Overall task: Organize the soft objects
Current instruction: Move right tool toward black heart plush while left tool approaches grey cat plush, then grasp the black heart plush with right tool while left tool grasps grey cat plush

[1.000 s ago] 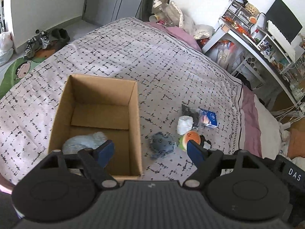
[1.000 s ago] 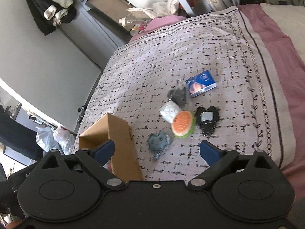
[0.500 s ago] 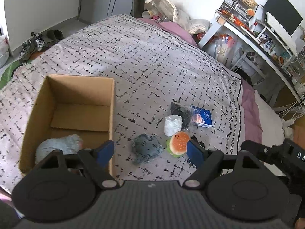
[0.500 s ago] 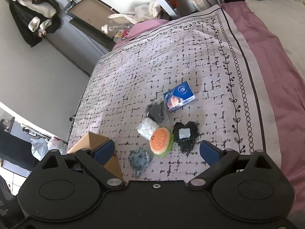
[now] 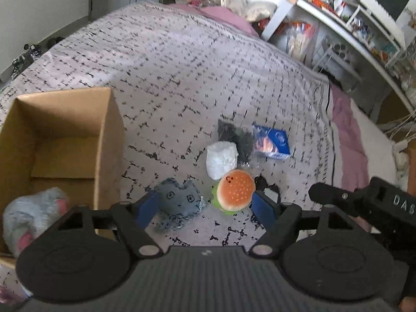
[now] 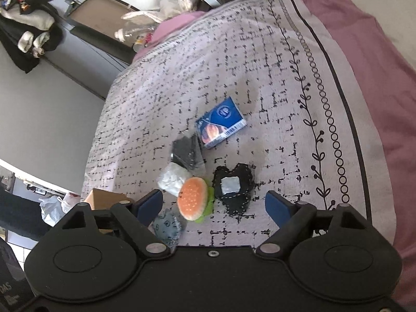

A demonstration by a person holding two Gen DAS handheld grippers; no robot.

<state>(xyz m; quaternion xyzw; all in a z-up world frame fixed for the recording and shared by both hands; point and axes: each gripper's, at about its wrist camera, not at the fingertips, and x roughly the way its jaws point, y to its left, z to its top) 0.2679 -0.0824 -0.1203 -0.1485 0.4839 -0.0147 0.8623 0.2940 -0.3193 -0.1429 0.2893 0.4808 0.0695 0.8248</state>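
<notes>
Left gripper spread wide, empty, low centre of frame above the grey cat-face plush and orange burger plush with green edge on the patterned bedspread. Right gripper also spread, holding nothing. Open brown cardboard box at left holds a pale grey-pink plush in its near corner. White soft bundle, dark bagged item and blue packet sit mid-frame.

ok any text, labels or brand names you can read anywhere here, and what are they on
"DAS": white letters on the black body of the right gripper, cut off at the left wrist view's edge.
"DAS", upside down: on the black device at the lower left corner of the right wrist view.
Blue packet: a round logo and a printed strip, too blurred to read.
Nothing else is readable.
</notes>
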